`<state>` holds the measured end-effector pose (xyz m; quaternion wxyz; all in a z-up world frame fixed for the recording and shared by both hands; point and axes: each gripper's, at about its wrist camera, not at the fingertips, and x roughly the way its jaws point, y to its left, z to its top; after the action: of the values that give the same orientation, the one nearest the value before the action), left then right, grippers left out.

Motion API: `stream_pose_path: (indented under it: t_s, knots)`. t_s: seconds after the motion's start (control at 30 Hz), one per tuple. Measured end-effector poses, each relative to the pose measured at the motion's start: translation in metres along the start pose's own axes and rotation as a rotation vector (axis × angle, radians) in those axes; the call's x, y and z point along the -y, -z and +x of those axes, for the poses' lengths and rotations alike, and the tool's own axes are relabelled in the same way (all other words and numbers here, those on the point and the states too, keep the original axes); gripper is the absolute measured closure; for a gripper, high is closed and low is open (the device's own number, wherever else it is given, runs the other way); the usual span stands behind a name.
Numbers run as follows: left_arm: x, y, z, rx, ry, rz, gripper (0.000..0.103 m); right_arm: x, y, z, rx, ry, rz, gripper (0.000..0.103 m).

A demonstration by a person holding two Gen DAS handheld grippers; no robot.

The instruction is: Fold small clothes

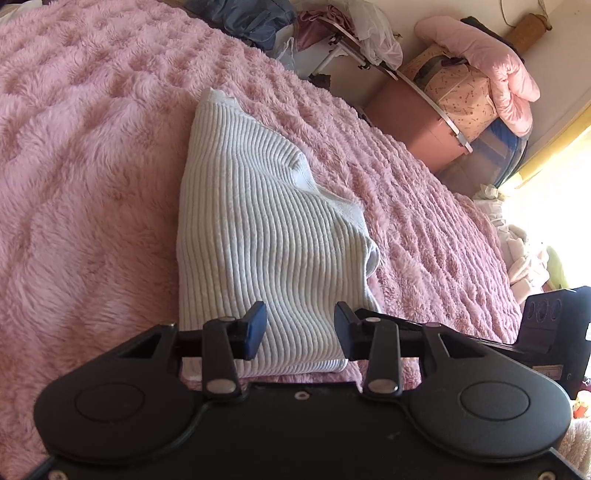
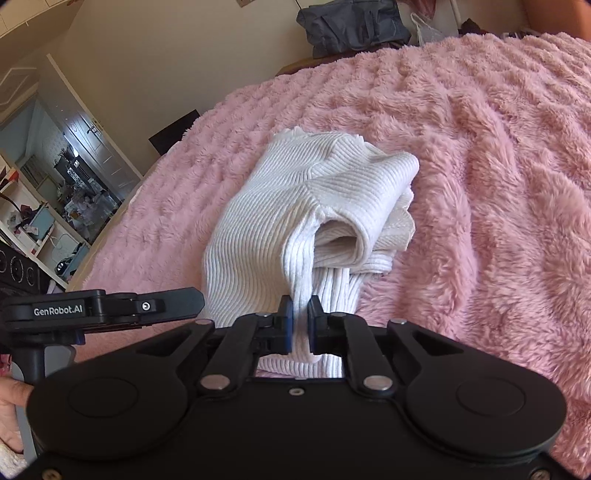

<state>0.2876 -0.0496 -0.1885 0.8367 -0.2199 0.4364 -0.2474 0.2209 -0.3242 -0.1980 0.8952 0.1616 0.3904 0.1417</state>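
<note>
A small white ribbed knit garment [image 1: 258,236] lies partly folded on the pink fluffy blanket [image 1: 81,155]. My left gripper [image 1: 300,332] is open just above the garment's near edge, with cloth showing between its blue pads. In the right wrist view the same garment [image 2: 295,206] is bunched, one layer curled over. My right gripper [image 2: 300,325] is shut on a pinched fold of the garment and lifts that edge a little. The left gripper [image 2: 110,306] shows at the left of the right wrist view.
The blanket [image 2: 498,166] covers the whole bed. Beyond the bed stand a pink storage box [image 1: 413,122] with bundled bedding [image 1: 491,70], a dark bag [image 2: 351,26] and an open door [image 2: 96,140]. A bright window glares at the right.
</note>
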Motion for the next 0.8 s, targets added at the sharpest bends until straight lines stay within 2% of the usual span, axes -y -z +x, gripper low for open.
stream_pose_path:
  t_s: [0.13,0.3,0.47,0.6,0.7,0.77,0.8]
  knots:
    - [-0.009,0.010,0.022,-0.055,-0.021,-0.032,0.062,0.013,0.011,0.027,-0.051,0.015,0.066,0.095]
    - [-0.014,0.018,0.029,-0.048,-0.018,-0.029,0.062,0.018,0.019,0.032,-0.042,0.011,0.108,0.095]
    - [-0.009,0.017,0.027,-0.035,-0.029,0.000,0.062,0.016,0.014,0.021,-0.041,-0.018,0.099,0.093]
    - [0.003,0.007,0.012,0.015,-0.009,0.048,0.062,-0.003,-0.003,0.002,0.011,-0.041,0.019,0.092]
    - [0.008,-0.006,0.006,0.048,-0.005,0.062,0.062,-0.021,-0.019,-0.006,0.062,-0.024,-0.034,0.089]
    - [0.008,-0.015,0.007,0.058,-0.001,0.053,0.062,-0.028,-0.030,-0.008,0.066,-0.014,-0.034,0.089]
    - [0.008,-0.020,0.008,0.067,-0.007,0.057,0.062,-0.031,-0.036,-0.011,0.096,-0.020,-0.022,0.089]
